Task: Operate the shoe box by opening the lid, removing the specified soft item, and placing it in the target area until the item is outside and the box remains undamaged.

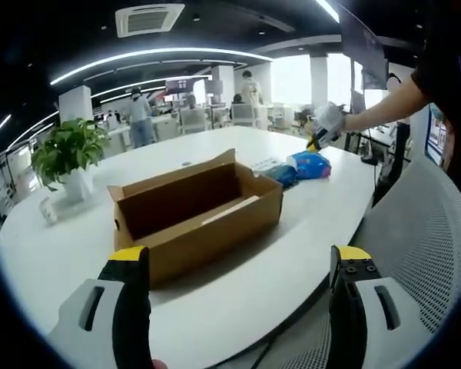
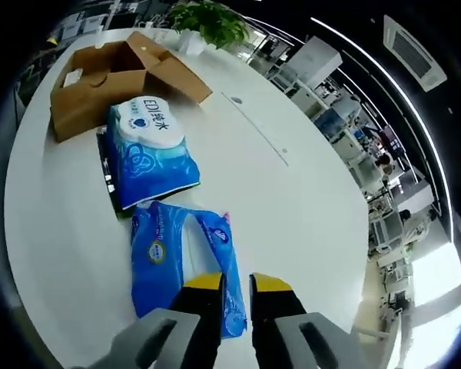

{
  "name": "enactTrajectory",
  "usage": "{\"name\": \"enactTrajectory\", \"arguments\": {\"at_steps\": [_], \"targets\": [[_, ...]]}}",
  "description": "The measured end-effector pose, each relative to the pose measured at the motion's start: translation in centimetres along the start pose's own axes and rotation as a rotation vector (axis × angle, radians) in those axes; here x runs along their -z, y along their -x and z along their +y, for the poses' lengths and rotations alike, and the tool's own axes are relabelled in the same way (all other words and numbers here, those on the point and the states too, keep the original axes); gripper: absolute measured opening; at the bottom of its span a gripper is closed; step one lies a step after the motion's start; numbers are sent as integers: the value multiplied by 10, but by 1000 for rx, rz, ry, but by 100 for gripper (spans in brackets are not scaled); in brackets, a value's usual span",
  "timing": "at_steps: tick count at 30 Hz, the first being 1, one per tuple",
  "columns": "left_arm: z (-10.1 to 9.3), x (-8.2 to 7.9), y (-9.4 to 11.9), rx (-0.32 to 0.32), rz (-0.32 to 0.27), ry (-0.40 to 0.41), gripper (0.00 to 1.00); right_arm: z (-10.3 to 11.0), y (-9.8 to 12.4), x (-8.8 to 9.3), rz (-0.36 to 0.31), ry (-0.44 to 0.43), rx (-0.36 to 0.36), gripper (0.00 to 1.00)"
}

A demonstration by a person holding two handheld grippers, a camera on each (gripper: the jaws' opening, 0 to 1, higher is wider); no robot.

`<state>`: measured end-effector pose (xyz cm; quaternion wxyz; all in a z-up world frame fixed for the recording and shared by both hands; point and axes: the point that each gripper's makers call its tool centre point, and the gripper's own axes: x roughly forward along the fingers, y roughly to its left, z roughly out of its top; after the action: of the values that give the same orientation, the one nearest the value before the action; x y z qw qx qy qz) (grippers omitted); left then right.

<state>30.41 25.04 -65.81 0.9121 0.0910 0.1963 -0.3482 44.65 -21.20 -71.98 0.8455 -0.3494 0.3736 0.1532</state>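
The shoe box (image 1: 196,215) is plain brown cardboard, inside and out. It stands on a white worktop (image 1: 54,261). The nearer soft pack (image 2: 186,257) is bright blue with a pale panel and a small round yellow-rimmed mark. The other pack (image 2: 150,150) is teal-blue and white with blue lettering. Both grippers' jaws are black with yellow tips on grey-white bodies. The potted plant (image 1: 67,154) is green in a white pot.

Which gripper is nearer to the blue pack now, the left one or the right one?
Right. The right gripper is at the blue pack's edge. The left gripper is open, before the box, far from it.
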Motion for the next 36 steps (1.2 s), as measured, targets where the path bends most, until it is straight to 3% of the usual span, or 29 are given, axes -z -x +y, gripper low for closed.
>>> {"name": "enactTrajectory", "arguments": {"at_steps": [6, 16, 22, 27, 36], "targets": [[0, 0, 0, 7, 0, 4, 97, -4, 11, 10, -5, -282, 5, 28], [-3, 1, -1, 20, 4, 7, 96, 2, 29, 23, -52, -478, -1, 44], [-4, 2, -1, 27, 6, 8, 96, 20, 26, 29, -46, -521, -19, 49], [-4, 3, -1, 30, 10, 10, 95, 44, 14, 37, -3, -539, -65, 52], [-5, 1, -1, 35, 0, 21, 94, 44, 4, 37, 25, -527, -60, 54]]}}
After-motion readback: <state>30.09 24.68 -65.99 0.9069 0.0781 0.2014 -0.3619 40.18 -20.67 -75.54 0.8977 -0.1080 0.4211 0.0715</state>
